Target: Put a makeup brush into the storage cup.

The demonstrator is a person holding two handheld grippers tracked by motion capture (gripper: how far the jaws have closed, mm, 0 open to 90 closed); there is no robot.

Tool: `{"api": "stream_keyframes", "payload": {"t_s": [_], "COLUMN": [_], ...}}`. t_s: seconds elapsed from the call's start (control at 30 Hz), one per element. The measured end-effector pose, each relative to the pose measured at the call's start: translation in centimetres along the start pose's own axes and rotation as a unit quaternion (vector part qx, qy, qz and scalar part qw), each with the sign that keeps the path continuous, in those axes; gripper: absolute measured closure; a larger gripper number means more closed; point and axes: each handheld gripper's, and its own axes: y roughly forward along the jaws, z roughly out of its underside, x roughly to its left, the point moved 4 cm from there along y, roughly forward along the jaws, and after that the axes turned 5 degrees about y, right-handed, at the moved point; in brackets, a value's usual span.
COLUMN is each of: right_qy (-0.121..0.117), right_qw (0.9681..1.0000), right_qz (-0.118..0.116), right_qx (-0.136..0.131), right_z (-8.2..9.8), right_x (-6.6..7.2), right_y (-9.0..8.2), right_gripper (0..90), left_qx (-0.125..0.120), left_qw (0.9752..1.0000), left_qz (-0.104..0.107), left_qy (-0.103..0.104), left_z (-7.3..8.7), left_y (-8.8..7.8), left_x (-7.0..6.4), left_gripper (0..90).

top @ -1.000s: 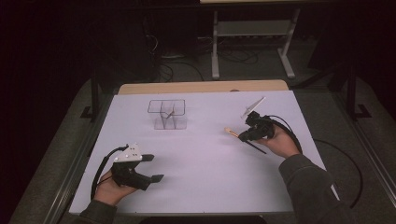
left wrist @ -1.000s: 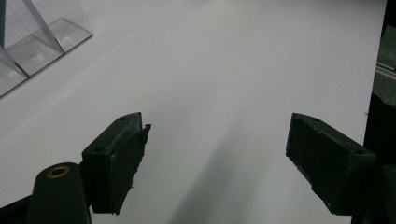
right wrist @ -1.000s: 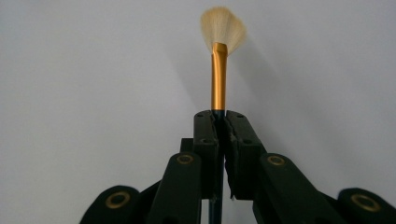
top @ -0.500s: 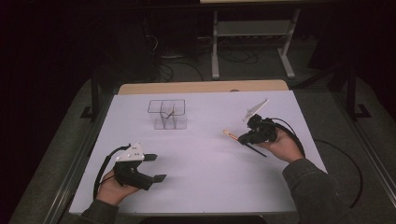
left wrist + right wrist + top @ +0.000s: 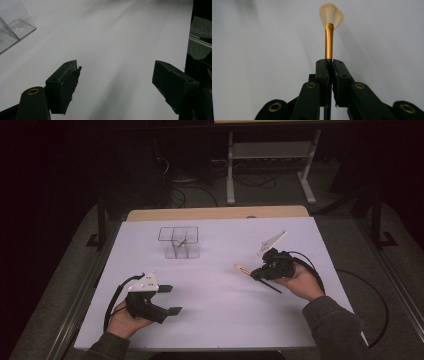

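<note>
A fan brush (image 5: pixel 329 42) with pale bristles, a gold ferrule and a thin black handle is clamped between the jaws of my right gripper (image 5: pixel 329 63), bristle end sticking out ahead. In the high view my right gripper (image 5: pixel 256 274) hovers over the right half of the white table sheet (image 5: pixel 215 320), and the brush (image 5: pixel 241 268) points left toward the middle. A clear compartment organiser (image 5: pixel 179 242) stands at the back centre, apart from both grippers. My left gripper (image 5: pixel 171 299) rests at the front left, open, nothing between its jaws (image 5: pixel 117 80).
A corner of the clear organiser (image 5: pixel 12 27) shows at the upper left of the left gripper view. A wooden table edge (image 5: pixel 215 213) lies behind the sheet. A black cable (image 5: pixel 372 295) trails off the right side. Dark floor and a metal stand (image 5: pixel 267 155) lie beyond.
My right gripper has drifted a little to the left and nearer with the brush still clamped. The left gripper has stayed where it was.
</note>
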Motion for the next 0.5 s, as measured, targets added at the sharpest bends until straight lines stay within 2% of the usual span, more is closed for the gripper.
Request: {"api": "stream_keyframes", "payload": {"t_s": [0.13, 0.33, 0.5], "right_qy": [-0.004, -0.011, -0.022], "right_qw": [1.0000, 0.9999, 0.9996], "right_qz": [-0.004, -0.009, -0.014], "right_qx": [-0.001, -0.007, -0.011], "right_z": [0.1, 0.1, 0.0], "right_x": [0.4, 1.2, 1.7], "right_y": [0.0, -0.4, -0.5], "right_gripper": [82.9, 82.9, 82.9], "left_qx": [-0.005, -0.002, -0.005], "left_qw": [1.0000, 0.9999, 0.9998], "left_qz": [0.007, 0.009, 0.012], "left_qy": [0.000, 0.013, 0.017], "left_z": [-0.4, -1.2, -1.9], "left_y": [0.2, 0.6, 0.8], "left_x": [-0.2, -0.4, -0.4], "left_gripper": [20.8, 20.8, 21.0]}}
